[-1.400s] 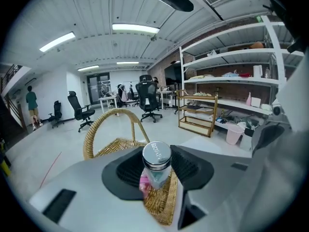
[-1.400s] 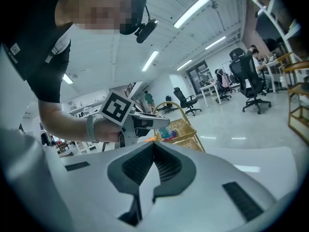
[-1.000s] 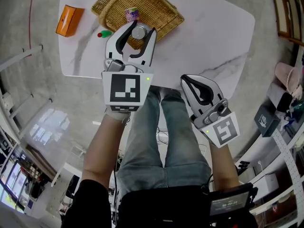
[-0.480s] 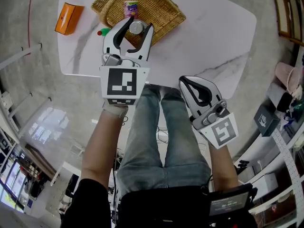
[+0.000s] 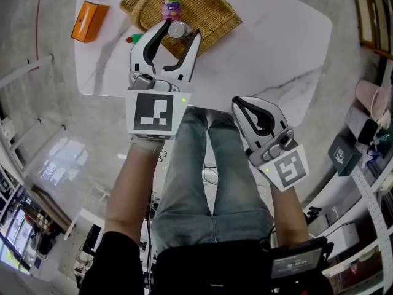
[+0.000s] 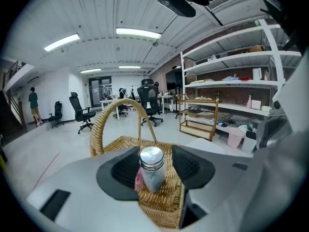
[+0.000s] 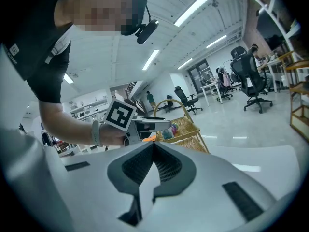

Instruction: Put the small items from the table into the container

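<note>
Upper left of the frame, I see the left gripper point(image 5: 178, 34) over the wicker basket point(image 5: 212, 11), its jaws opening with a metal-lidded jar point(image 5: 178, 29) between them and a purple-labelled cup point(image 5: 170, 6) just above it in the basket. An orange box point(image 5: 85, 21) and a small red-and-green item point(image 5: 135, 40) lie on the white table point(image 5: 270, 35) left of the basket. The right gripper point(image 5: 241, 103), jaws together, sits right of centre at the table's lower edge.

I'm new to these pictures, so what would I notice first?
Probably the left gripper over the wicker basket at the far side of the white table, its jaws opening around a small jar with a shiny metal lid. Then the bright orange box on the table's far left corner, and the right gripper, shut and empty, by the near edge.
</note>
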